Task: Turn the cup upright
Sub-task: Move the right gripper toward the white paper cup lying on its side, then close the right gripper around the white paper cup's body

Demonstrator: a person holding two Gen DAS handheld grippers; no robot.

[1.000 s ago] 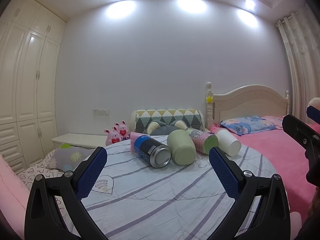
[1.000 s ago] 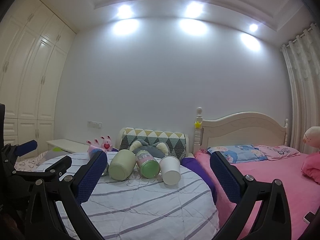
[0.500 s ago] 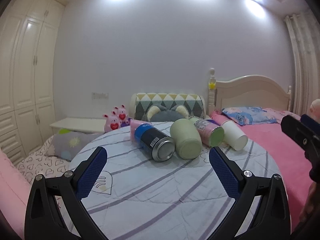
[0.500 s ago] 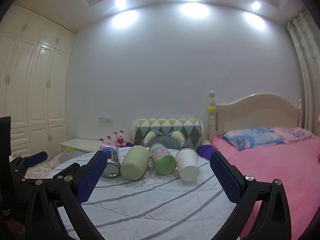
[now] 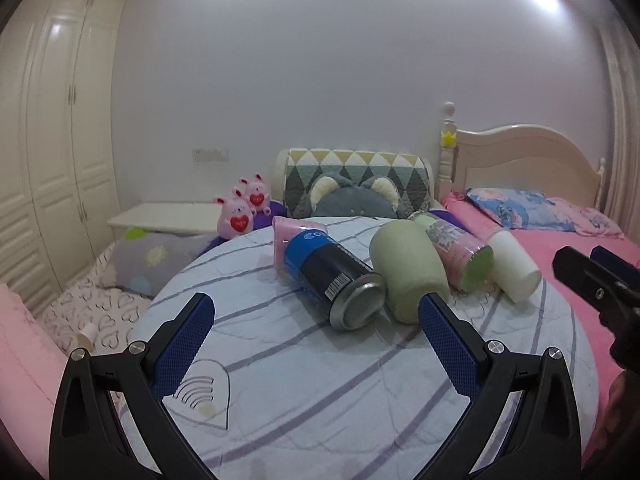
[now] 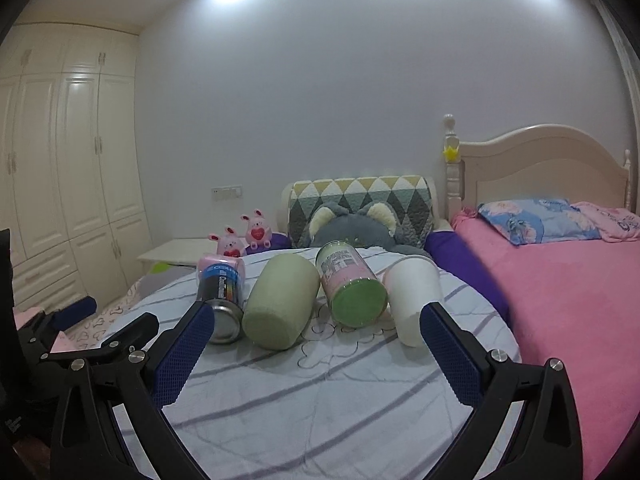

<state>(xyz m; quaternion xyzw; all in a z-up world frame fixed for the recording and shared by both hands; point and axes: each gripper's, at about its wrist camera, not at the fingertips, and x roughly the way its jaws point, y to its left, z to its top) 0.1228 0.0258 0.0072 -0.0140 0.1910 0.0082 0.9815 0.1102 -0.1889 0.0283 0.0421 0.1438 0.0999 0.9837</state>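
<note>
Several cups lie on their sides in a row on a round table with a striped cloth [image 5: 320, 380]: a blue-black metal can [image 5: 334, 280], a pale green cup [image 5: 406, 272], a pink cup with a green end [image 5: 460, 256] and a white cup [image 5: 512, 266]. The right wrist view shows the same row: can [image 6: 220, 292], green cup [image 6: 280, 304], pink cup [image 6: 352, 288], white cup [image 6: 414, 296]. My left gripper [image 5: 316, 340] is open and empty, just short of the can. My right gripper [image 6: 316, 344] is open and empty, in front of the row.
A small pink box [image 5: 298, 232] stands behind the can. A pink bed [image 6: 560, 280] lies to the right. Pillows, plush toys [image 5: 244, 212] and a white bedside table [image 5: 176, 218] are behind the table. Wardrobes [image 6: 60, 160] line the left wall.
Both grippers have moved forward and tilted down toward the row of cups, which now looks larger and nearer. Both stay open. The cups have not moved.
</note>
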